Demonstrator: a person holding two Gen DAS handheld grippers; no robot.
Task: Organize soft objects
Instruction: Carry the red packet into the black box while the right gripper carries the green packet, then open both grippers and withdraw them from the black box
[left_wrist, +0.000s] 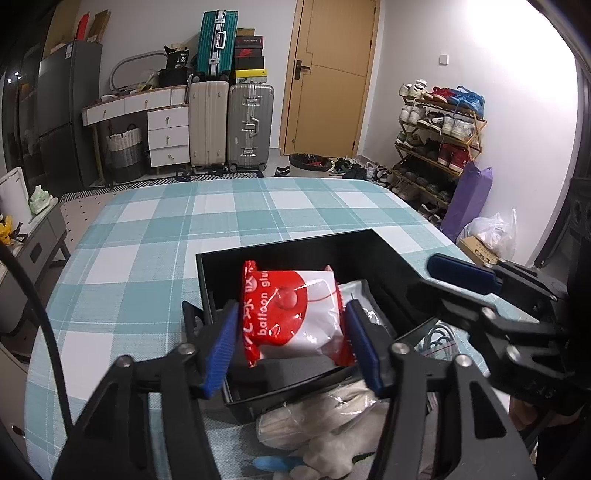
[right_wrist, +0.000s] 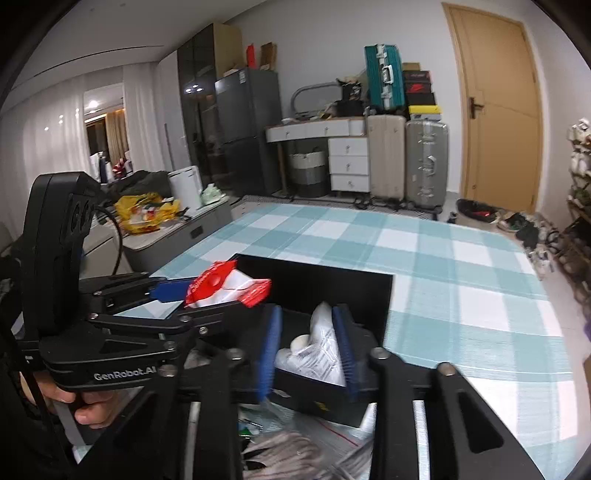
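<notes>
My left gripper (left_wrist: 291, 332) is shut on a red and white balloon glue packet (left_wrist: 291, 314) and holds it above the open black box (left_wrist: 295, 243); the packet also shows in the right wrist view (right_wrist: 225, 284). A white plastic-wrapped item (left_wrist: 360, 295) lies inside the box. My right gripper (right_wrist: 308, 347) is open, its blue pads either side of that white wrapped item (right_wrist: 321, 347) in the box (right_wrist: 332, 280), not pressing it. The right gripper shows at the right of the left wrist view (left_wrist: 461, 273).
Soft white items in clear bags (left_wrist: 332, 424) lie on the checked tablecloth (left_wrist: 147, 240) in front of the box, with more bagged items (right_wrist: 295, 443) below my right gripper. Suitcases (left_wrist: 229, 122), drawers and a shoe rack (left_wrist: 436, 147) stand beyond the table.
</notes>
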